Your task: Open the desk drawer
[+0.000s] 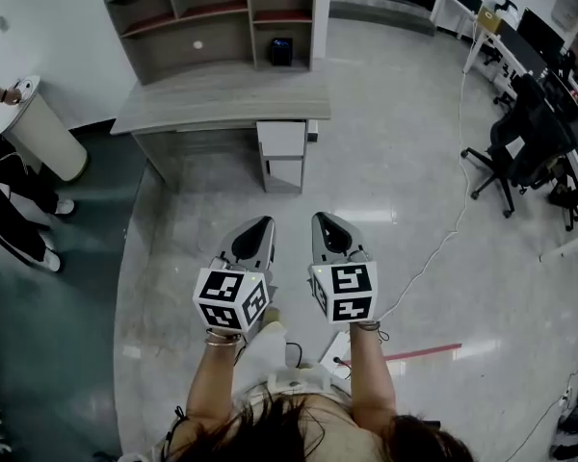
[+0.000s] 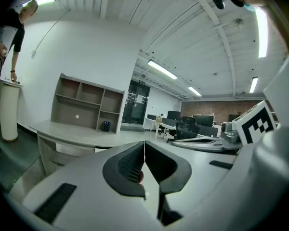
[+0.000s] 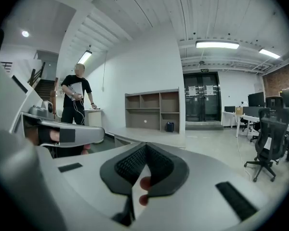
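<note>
Drawer (image 1: pixel 282 139): white front under the right end of the desk (image 1: pixel 222 99), below its front edge. It looks shut, and the handle is too small to make out.
Left gripper (image 2: pixel 144 150): fingers pressed together, nothing between them.
Right gripper (image 3: pixel 145 150): fingers likewise together, empty.
Both: held side by side, roughly level, above bare floor (image 1: pixel 395 191), well apart from the desk and pointing toward it.
Shelf unit (image 1: pixel 222 12): along the desk's back edge.
Step in hand, as judged: approach; no contact yet.
To do it well:
- Walk in until the drawer front is within reach.
- Spread one gripper's fingers before arriving.
- Come in level and square to the front.
- Close on the handle or top lip.
- Pull straight back along the drawer's run, without twisting.
- Keep the spare gripper out of the opening.
</note>
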The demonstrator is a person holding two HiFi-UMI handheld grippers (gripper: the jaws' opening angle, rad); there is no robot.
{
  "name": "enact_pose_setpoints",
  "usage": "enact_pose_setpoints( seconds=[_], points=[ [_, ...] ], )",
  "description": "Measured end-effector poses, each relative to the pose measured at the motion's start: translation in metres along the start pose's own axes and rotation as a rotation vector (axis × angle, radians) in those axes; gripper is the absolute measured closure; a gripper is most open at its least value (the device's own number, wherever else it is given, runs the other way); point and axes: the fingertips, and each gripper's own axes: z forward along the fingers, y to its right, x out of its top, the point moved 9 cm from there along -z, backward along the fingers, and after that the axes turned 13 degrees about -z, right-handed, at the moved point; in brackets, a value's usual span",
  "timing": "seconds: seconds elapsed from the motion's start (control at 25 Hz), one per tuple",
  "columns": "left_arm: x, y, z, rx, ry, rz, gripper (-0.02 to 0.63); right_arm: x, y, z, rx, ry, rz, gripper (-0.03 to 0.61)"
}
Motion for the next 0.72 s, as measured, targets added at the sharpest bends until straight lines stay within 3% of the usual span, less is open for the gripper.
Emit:
enact_pose_setpoints(
  seconds=[0.72],
  points=[
    [0.053, -0.092, 0.043, -0.044, -0.027, 0.012, 0.601, 0.039, -0.006, 0.098, -0.055, -0.008, 0.044, 0.558]
  ],
)
